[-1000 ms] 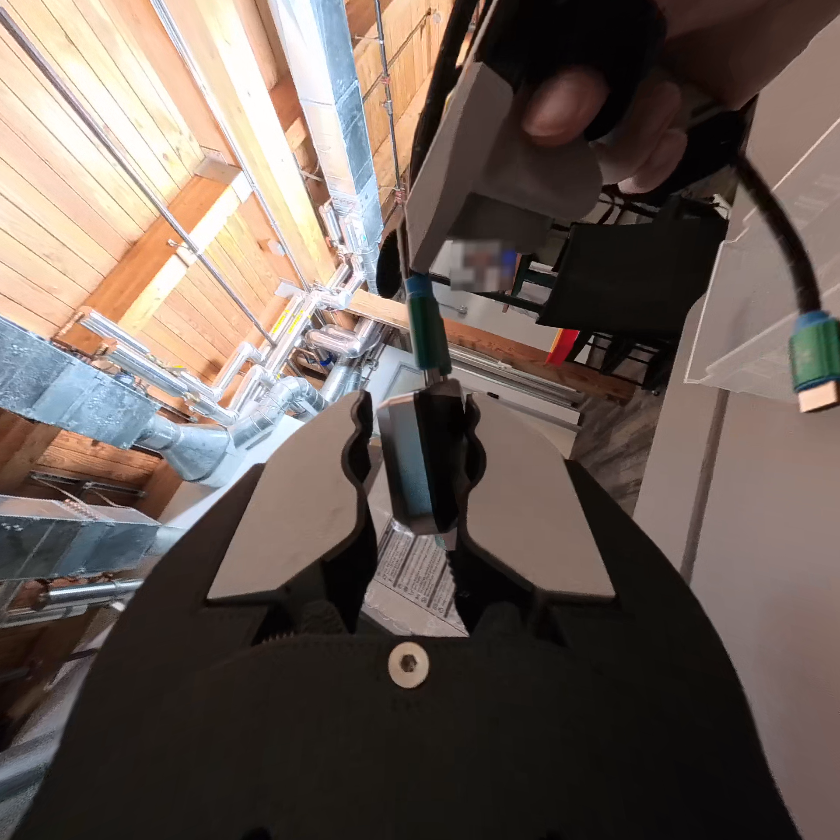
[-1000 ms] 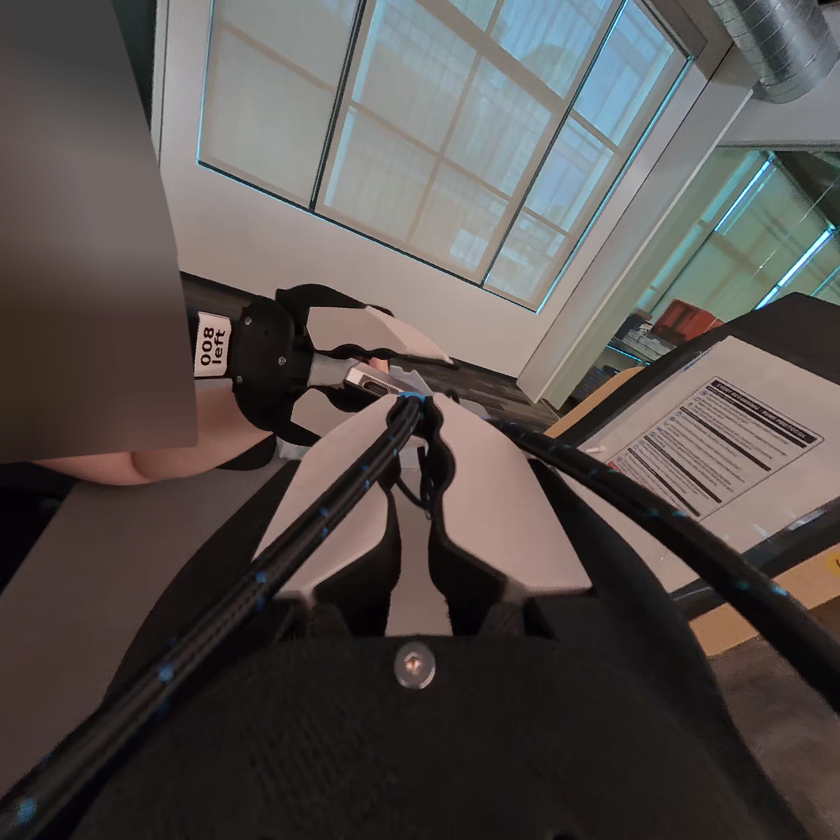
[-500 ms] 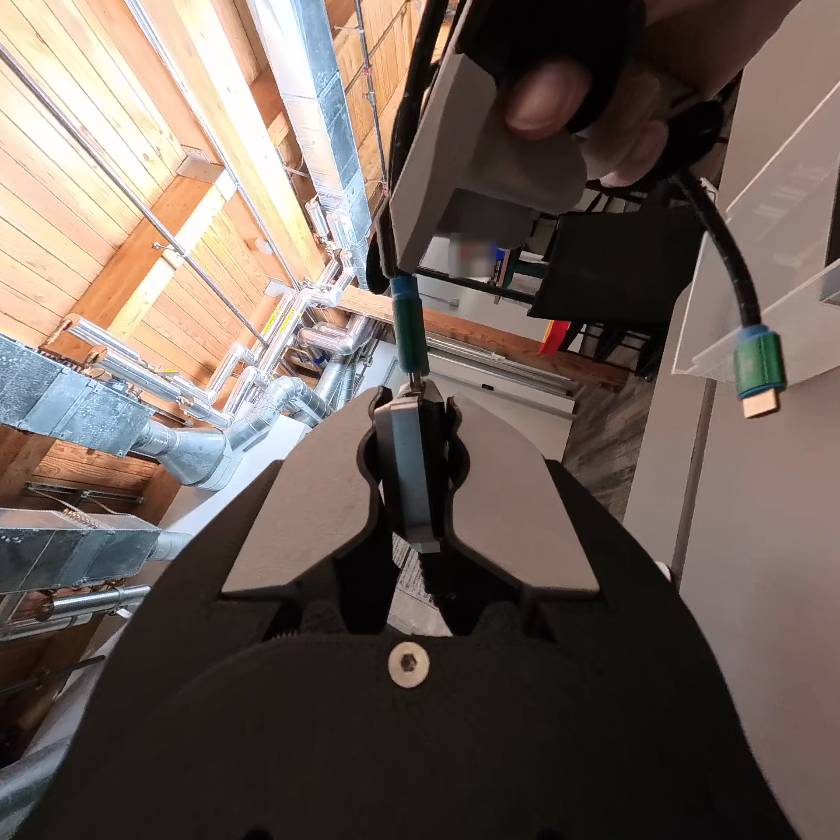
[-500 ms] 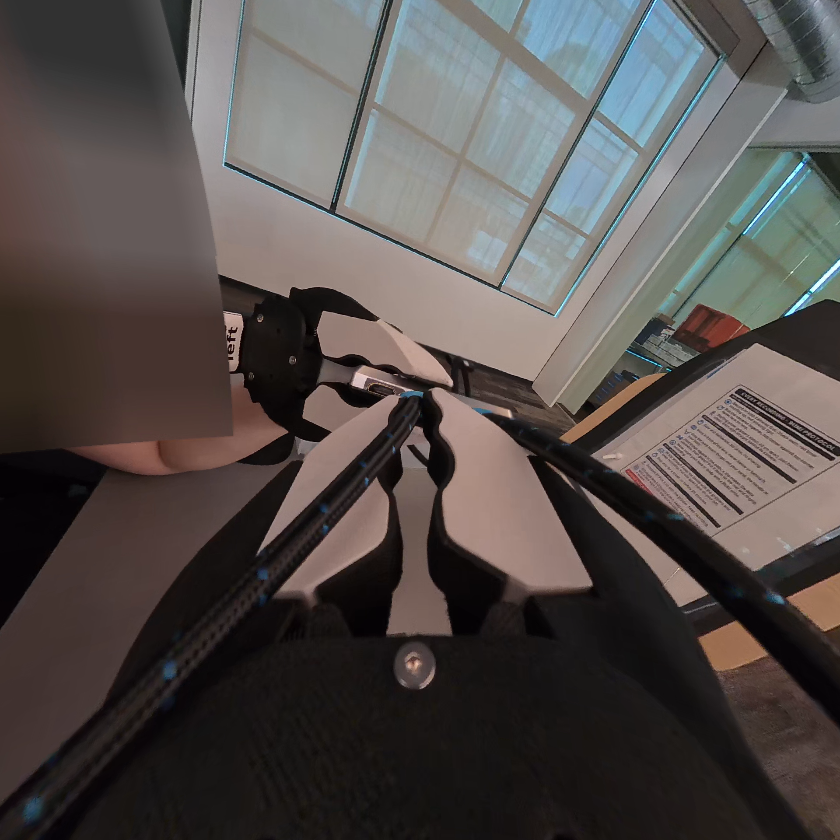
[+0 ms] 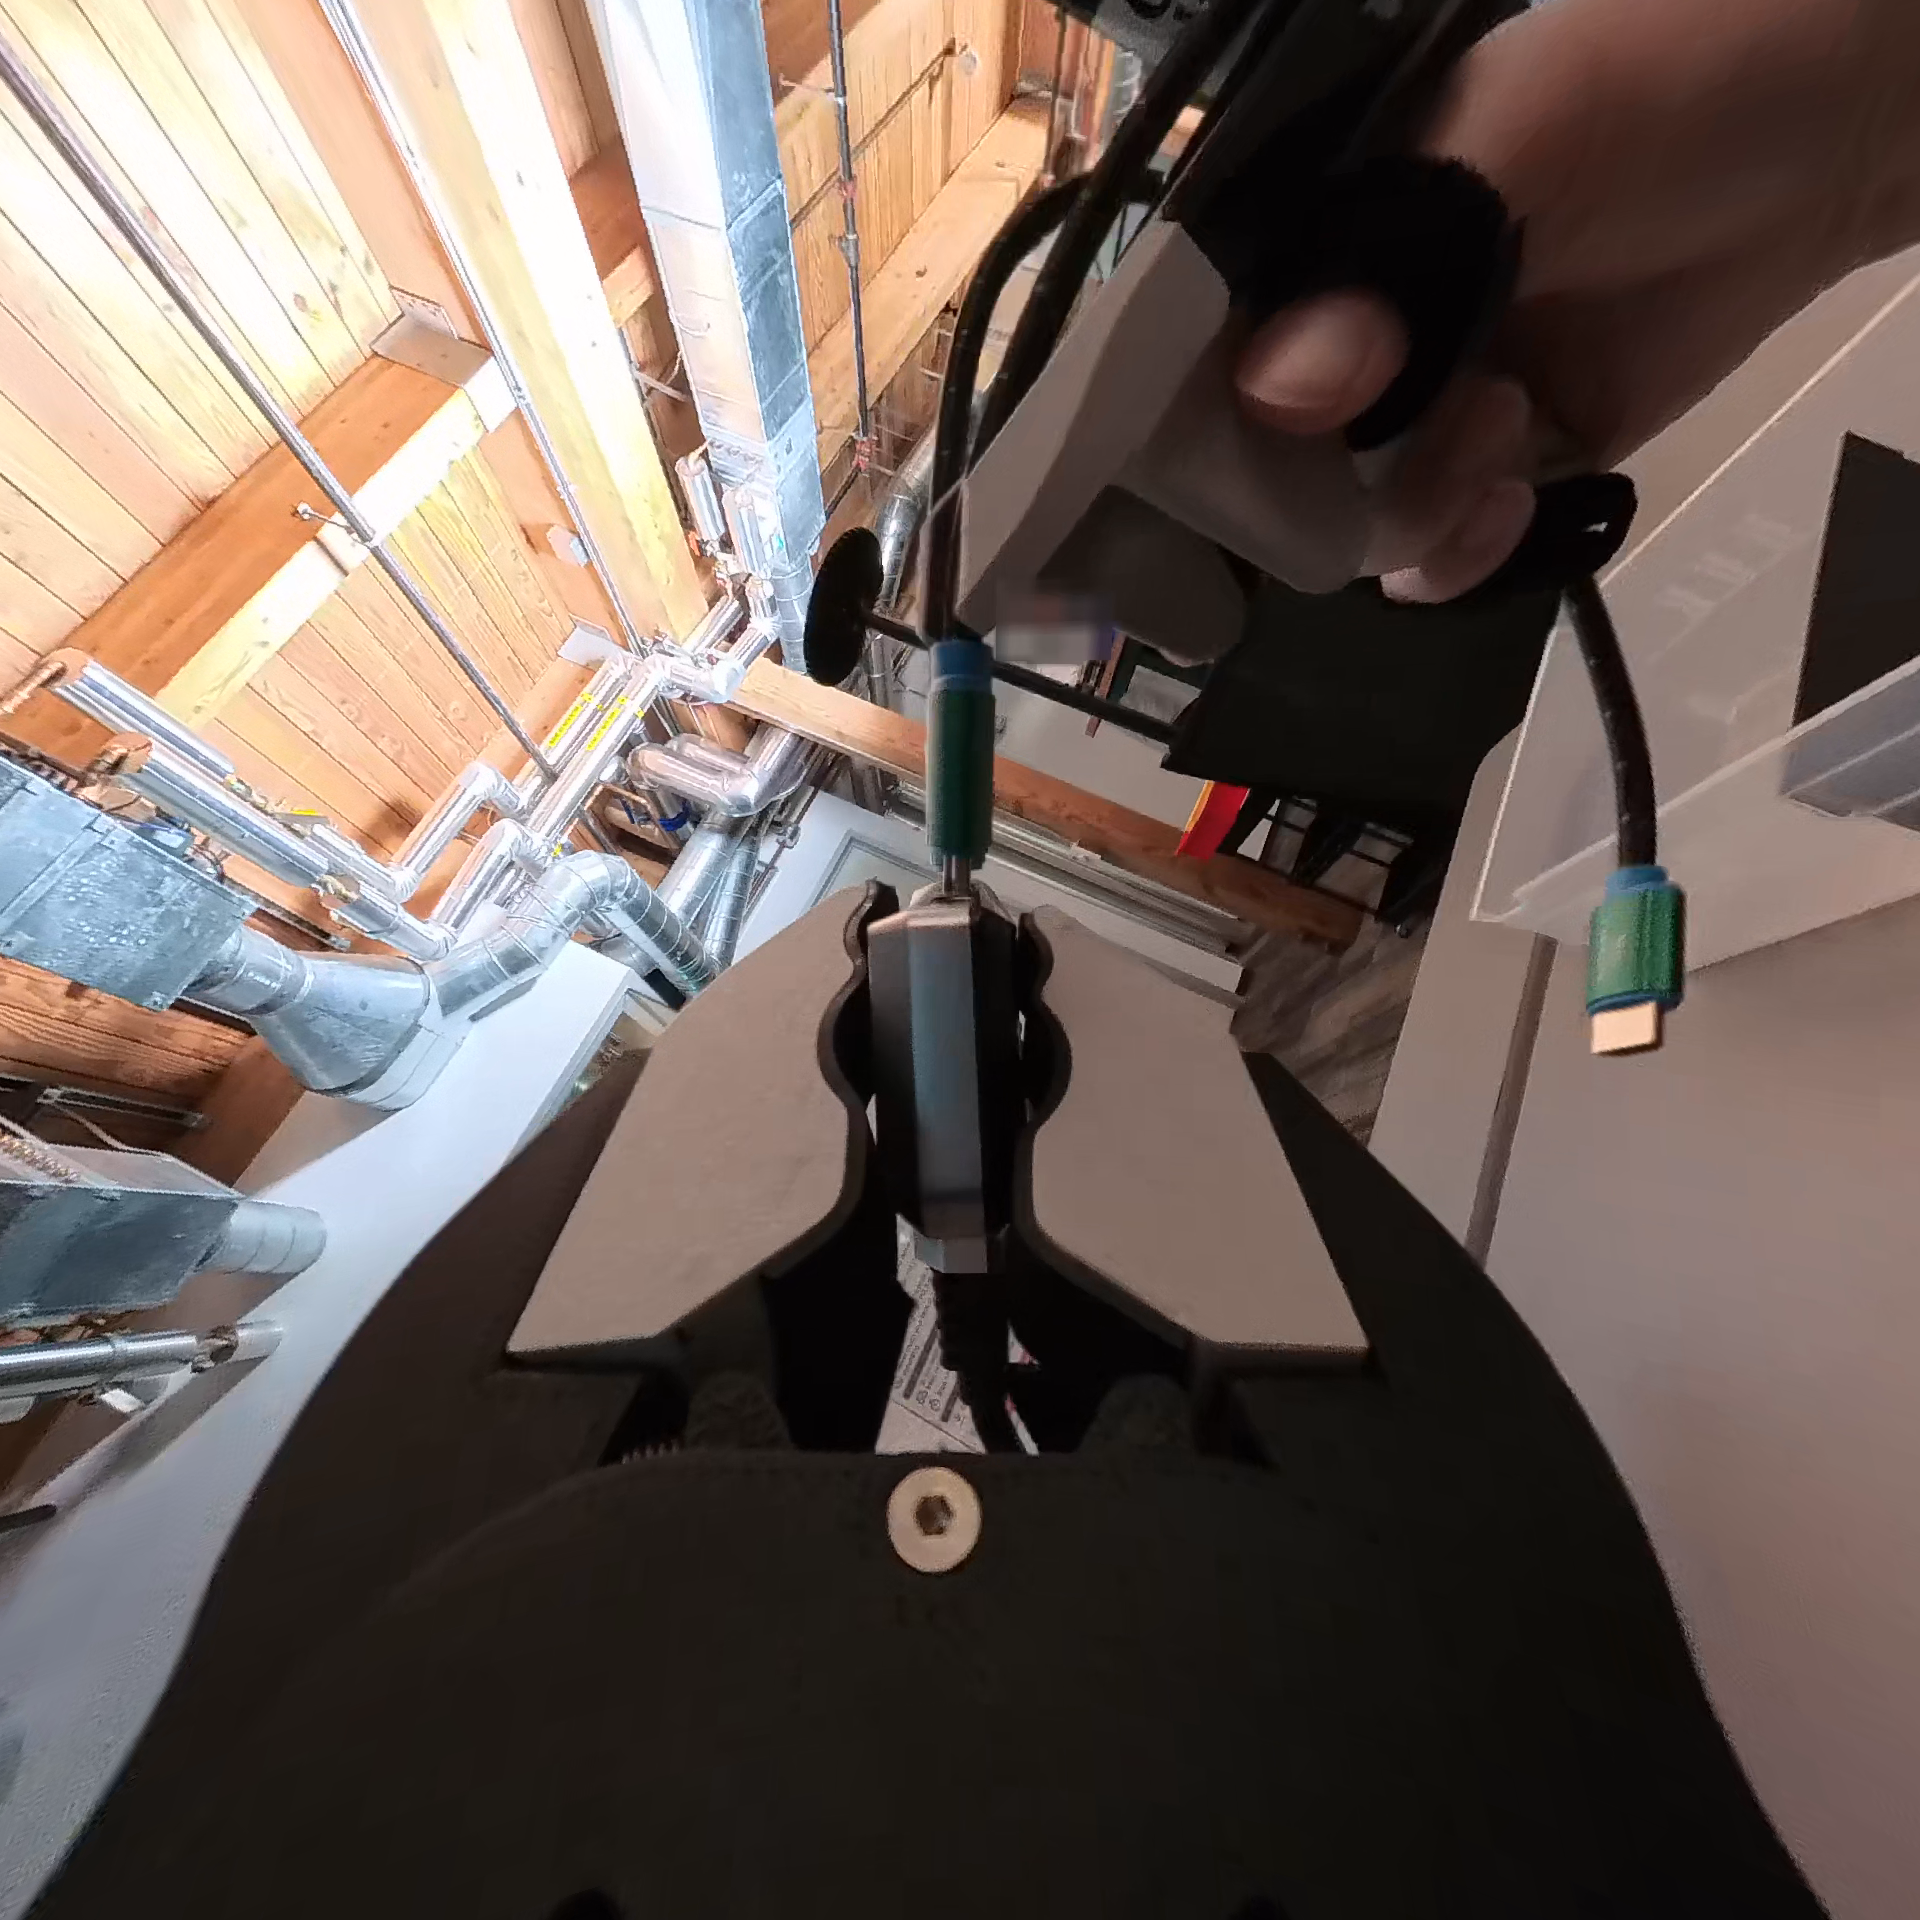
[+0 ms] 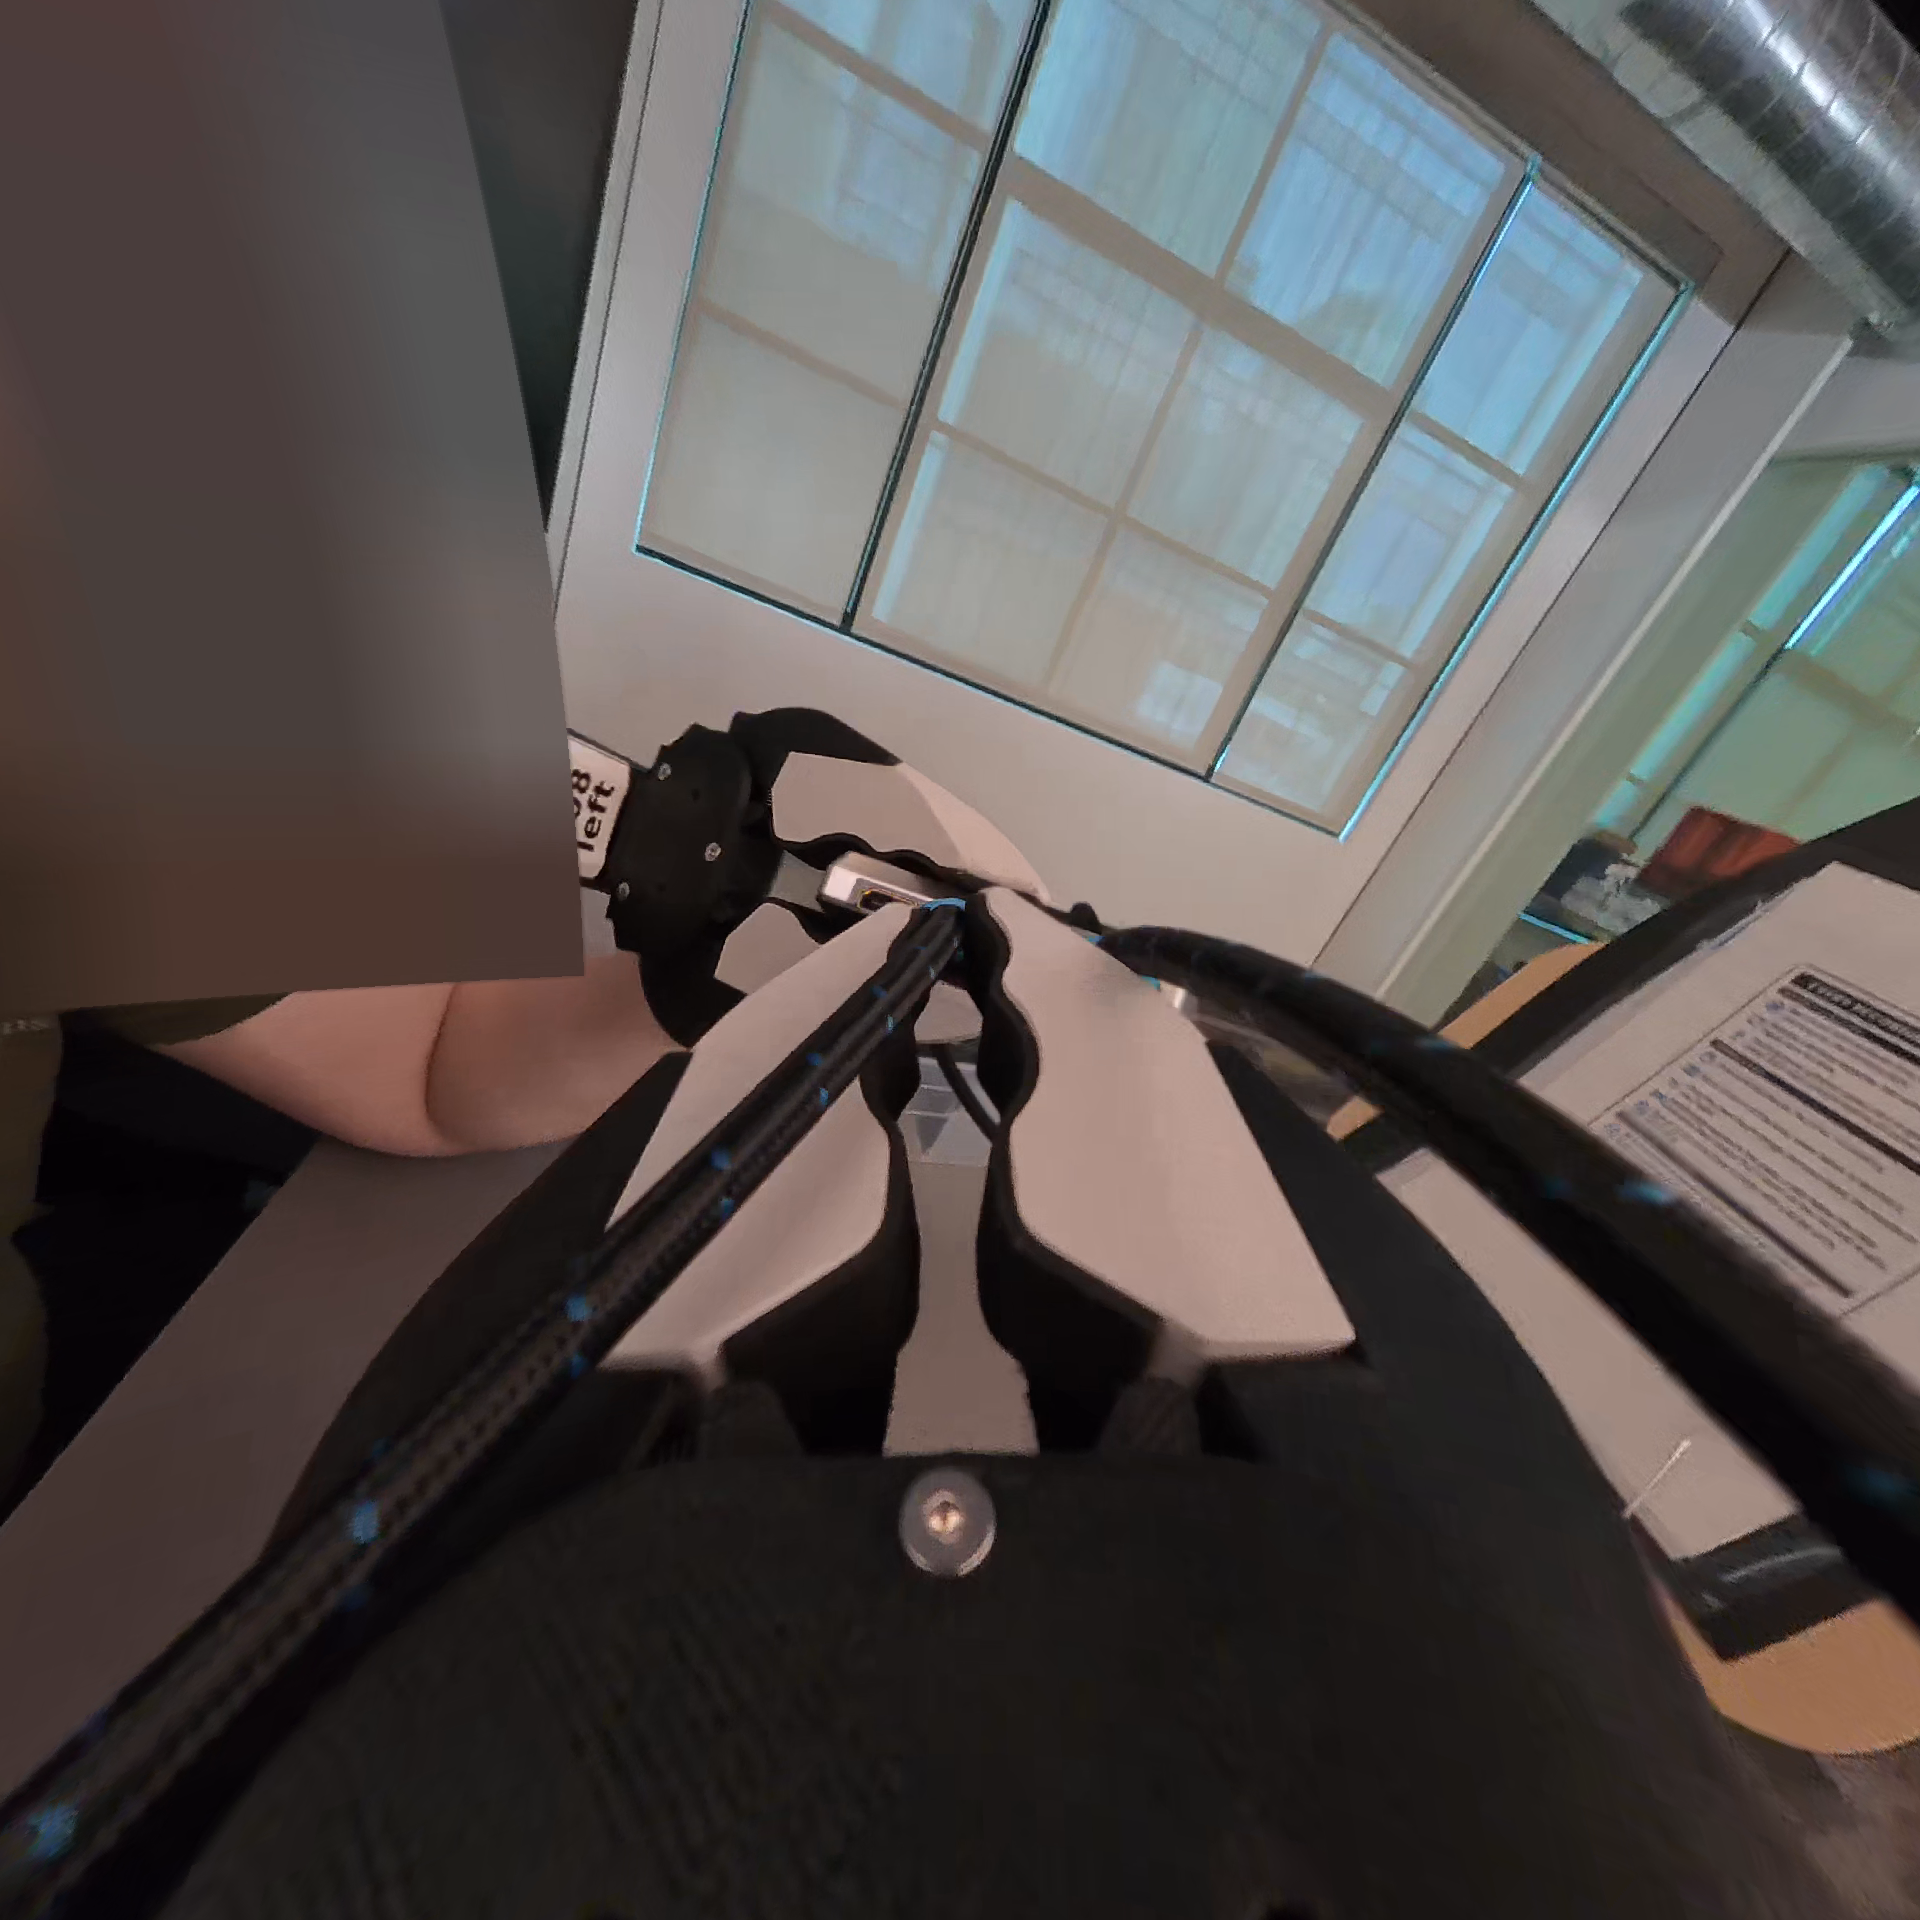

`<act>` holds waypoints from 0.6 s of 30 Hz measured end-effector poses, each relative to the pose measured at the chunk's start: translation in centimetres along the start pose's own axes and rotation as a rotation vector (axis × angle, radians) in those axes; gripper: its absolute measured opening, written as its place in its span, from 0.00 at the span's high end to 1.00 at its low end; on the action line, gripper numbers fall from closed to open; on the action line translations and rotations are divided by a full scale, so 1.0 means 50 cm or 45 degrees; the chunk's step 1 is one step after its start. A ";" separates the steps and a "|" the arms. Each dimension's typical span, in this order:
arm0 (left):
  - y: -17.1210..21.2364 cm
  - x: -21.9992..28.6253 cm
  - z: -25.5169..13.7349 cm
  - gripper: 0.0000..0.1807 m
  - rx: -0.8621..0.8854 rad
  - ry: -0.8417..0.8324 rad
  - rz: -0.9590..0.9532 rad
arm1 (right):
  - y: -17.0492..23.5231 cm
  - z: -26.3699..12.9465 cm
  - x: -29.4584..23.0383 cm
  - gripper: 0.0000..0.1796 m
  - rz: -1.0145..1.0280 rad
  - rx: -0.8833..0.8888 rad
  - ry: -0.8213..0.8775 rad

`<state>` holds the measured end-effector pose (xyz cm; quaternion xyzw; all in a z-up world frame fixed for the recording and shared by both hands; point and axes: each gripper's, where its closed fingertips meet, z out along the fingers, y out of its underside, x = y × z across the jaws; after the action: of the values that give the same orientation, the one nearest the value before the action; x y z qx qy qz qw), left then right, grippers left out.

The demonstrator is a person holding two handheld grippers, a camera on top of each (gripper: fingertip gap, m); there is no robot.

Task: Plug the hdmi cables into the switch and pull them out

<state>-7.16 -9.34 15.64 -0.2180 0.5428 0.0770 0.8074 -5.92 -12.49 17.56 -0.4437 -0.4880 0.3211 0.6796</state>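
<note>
My left gripper [image 5: 951,914] is shut on a small grey metal switch [image 5: 935,1081], held edge-on and pointing up. A green HDMI plug [image 5: 961,769] stands straight above it, its metal tip at the switch's top port. My right gripper [image 5: 987,592], held by a hand, grips that plug's black braided cable just behind the plug. In the right wrist view my right gripper [image 6: 961,909] is shut on the cable [image 6: 644,1226], facing the switch [image 6: 868,886] in the left gripper [image 6: 883,868]. A second green plug [image 5: 1631,956] hangs free at right.
A clear acrylic bin [image 5: 1662,831] sits on the grey table [image 5: 1714,1403] at right. A second cable [image 6: 1507,1122] arcs right over a printed sheet [image 6: 1787,1122]. A person's arm [image 6: 488,1060] is behind the left gripper. Ceiling ducts and a window are the background.
The switch has turned more edge-on in my left gripper. The right gripper has shifted right and up. The free plug has swung left and down. The held plug stays at the port.
</note>
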 end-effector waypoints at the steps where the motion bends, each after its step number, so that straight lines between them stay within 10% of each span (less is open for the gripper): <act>1: 0.003 -0.003 -0.001 0.89 -0.006 -0.002 0.010 | -0.002 0.004 0.003 0.96 -0.026 0.004 0.023; 12: 0.070 0.012 0.004 0.88 -0.021 0.275 -0.428 | 0.010 -0.020 0.013 0.95 -0.204 -0.158 0.136; 18: 0.072 0.029 -0.003 0.88 0.017 0.352 -0.392 | 0.086 -0.092 0.063 0.93 -0.280 -0.611 0.357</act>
<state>-8.03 -6.34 13.29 -0.3014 0.6093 -0.0816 0.7288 -0.56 -9.38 14.21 -0.5762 -0.4966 0.0566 0.6467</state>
